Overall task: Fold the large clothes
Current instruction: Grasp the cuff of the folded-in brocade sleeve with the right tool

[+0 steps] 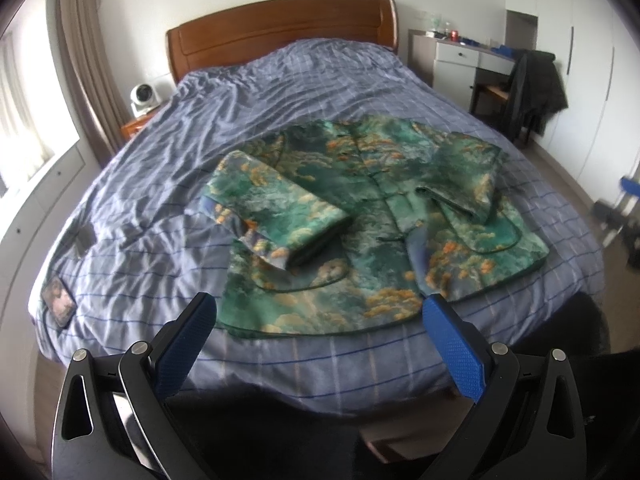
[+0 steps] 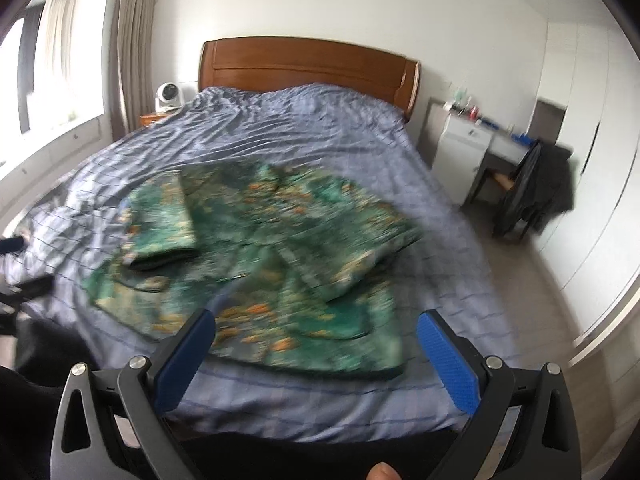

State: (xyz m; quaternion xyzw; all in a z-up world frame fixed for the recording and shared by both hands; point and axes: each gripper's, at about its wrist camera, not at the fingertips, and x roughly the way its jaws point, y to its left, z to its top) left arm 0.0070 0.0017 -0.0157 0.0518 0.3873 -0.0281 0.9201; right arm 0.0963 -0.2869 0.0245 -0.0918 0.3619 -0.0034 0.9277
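Note:
A green jacket with orange and cream print (image 1: 360, 216) lies flat on the blue checked bed (image 1: 280, 92), front up, collar toward the headboard. Both sleeves are folded in across its body: the left sleeve (image 1: 276, 212) and the right sleeve (image 1: 468, 176). My left gripper (image 1: 320, 312) is open above the near hem, holding nothing. In the right wrist view the same jacket (image 2: 256, 256) appears blurred, and my right gripper (image 2: 316, 328) is open over its near right corner, empty. A fingertip (image 2: 382, 472) shows at the bottom edge.
A wooden headboard (image 1: 280, 28) stands at the far end. A small white fan (image 1: 142, 98) sits on the nightstand at left. A desk (image 1: 472, 56) and a chair draped with dark clothing (image 1: 532, 88) stand at right. Two small dark items (image 1: 58, 300) lie near the bed's left edge.

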